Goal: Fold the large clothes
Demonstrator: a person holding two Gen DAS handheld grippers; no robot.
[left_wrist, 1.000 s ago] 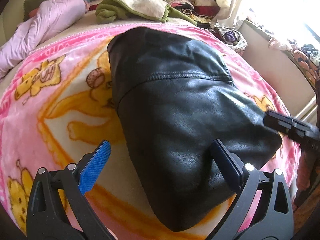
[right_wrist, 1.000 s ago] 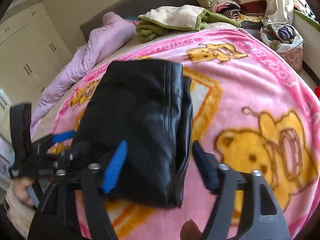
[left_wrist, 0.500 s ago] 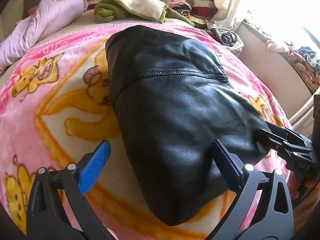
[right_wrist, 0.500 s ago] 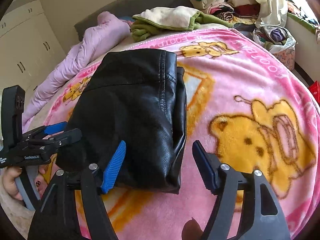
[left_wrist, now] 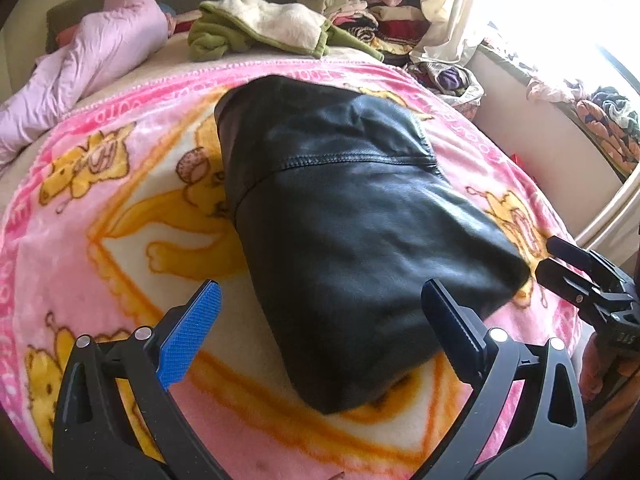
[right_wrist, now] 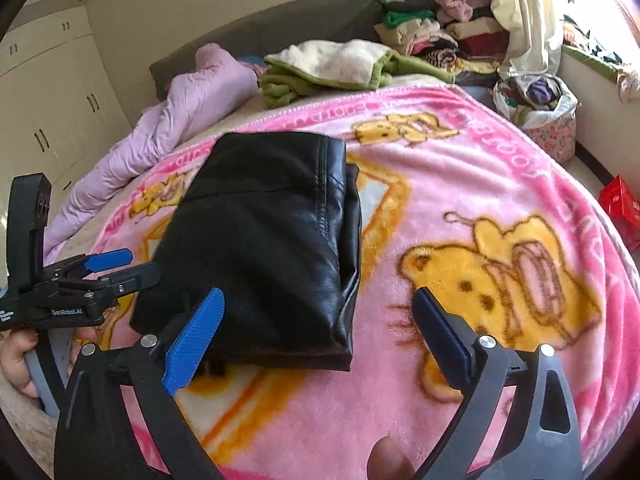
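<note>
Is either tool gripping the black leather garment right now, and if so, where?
Neither. The left tool is open and the right tool is opening, both clear of the folded black leather garment lying on the pink cartoon blanket.

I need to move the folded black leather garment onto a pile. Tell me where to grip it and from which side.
Take the black leather garment by its near folded edge, coming in low from the near side of the pink blanket. The layers stack thickest there, at the corner in front of the right claw, whose jaws are opening with nothing between them.
</note>
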